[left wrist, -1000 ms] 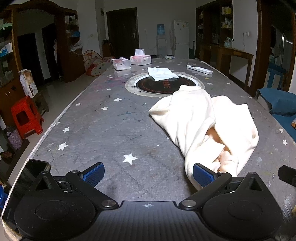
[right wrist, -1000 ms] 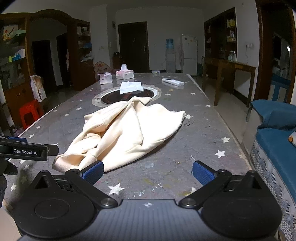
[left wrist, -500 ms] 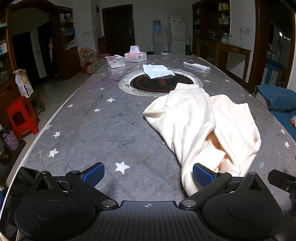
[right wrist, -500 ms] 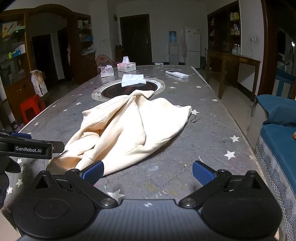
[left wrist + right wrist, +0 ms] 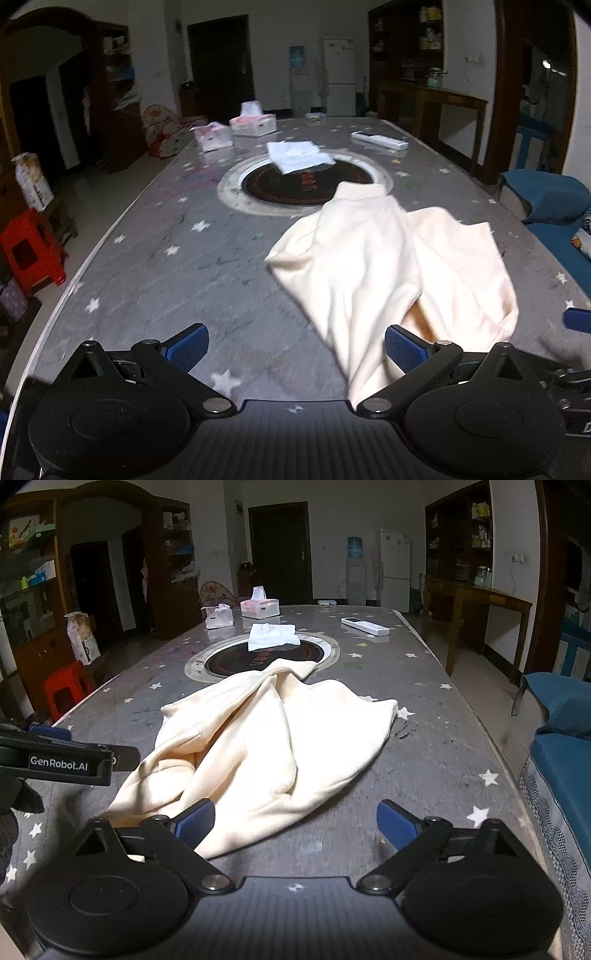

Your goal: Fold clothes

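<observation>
Cream garment [image 5: 266,746] lies crumpled mid-bench [image 5: 424,775], nothing folded yet. Left tongs [image 5: 295,349] & right tongs [image 5: 295,821] both released, w/ near hem btwn them. Pinch two near corners, pull flat before folding.

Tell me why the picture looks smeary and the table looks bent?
Left wrist view: motion blur smears the stars near the cream garment and the table. Right wrist view: sharper, though the garment's near edge is soft. Both views: the fisheye lens curves the table edges, and the room is dim.
</observation>
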### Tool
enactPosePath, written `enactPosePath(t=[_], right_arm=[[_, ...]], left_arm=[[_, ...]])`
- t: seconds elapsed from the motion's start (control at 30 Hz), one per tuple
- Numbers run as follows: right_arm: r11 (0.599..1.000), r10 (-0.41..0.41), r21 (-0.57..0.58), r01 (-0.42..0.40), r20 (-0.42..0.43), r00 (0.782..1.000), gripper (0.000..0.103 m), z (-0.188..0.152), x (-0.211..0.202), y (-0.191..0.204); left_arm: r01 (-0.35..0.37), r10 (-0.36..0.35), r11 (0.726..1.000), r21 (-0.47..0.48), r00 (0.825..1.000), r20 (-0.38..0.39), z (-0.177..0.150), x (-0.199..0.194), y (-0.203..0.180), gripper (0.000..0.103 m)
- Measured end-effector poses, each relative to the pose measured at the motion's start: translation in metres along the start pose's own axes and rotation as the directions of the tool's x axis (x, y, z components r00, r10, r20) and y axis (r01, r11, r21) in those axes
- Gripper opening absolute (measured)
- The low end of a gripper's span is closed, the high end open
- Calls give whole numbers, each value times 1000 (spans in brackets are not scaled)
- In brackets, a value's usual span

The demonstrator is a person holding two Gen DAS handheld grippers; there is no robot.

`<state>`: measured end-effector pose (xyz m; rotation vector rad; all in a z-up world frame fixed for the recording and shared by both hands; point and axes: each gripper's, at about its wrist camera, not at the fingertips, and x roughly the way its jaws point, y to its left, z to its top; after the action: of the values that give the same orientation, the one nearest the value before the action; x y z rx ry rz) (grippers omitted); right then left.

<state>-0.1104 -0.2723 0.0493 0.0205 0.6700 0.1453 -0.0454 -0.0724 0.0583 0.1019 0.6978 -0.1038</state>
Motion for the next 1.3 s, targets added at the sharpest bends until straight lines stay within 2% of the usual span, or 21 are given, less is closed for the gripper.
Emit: enactPosePath(t=[0.13, 0.23, 0.4, 0.47, 0.63, 0.67, 0.7, 0.77, 1.03, 1.3], right_arm=[[1000, 8, -6, -8, -9, 1000, 91, 6, 7, -3], [1000, 9, -2, -9, -15, 1000, 87, 9, 11, -6], [1000, 12, 15, -12, -20, 1000, 82, 12, 16, -13], [1000, 11, 16, -11, -22, 1000, 82, 12, 17, -14], [1000, 7, 20, -6, -28, 1000, 78, 12, 19, -18], [1000, 6, 20, -6, -28, 1000, 77, 12, 19, -19], [1000, 6, 19, -6, -29, 1000, 77, 12, 19, -19], [1000, 5, 16, -4, -31, 1000, 75, 13, 20, -20], [999, 34, -31, -35, -34, 999, 68, 24, 24, -9], [992, 82, -94, -86, -47, 996, 61, 44, 50, 13]], left_arm=[[54, -54, 998, 28, 999, 8, 12, 6, -8, 102], [108, -109, 992, 59, 994, 6, 20, 11, -16, 94], [172, -171, 979, 113, 985, -13, 26, 24, -31, 71], [187, -185, 975, 122, 982, -23, 27, 29, -31, 68], [224, -219, 964, 143, 975, -47, 29, 42, -32, 31], [231, -226, 962, 147, 973, -52, 29, 44, -32, 19], [238, -232, 959, 151, 971, -57, 30, 47, -32, 11], [253, -246, 954, 159, 967, -67, 30, 52, -32, 9], [214, -218, 972, 95, 975, 32, 31, 22, 4, 8], [191, -191, 982, 6, 979, 66, 11, -10, 37, 8]])
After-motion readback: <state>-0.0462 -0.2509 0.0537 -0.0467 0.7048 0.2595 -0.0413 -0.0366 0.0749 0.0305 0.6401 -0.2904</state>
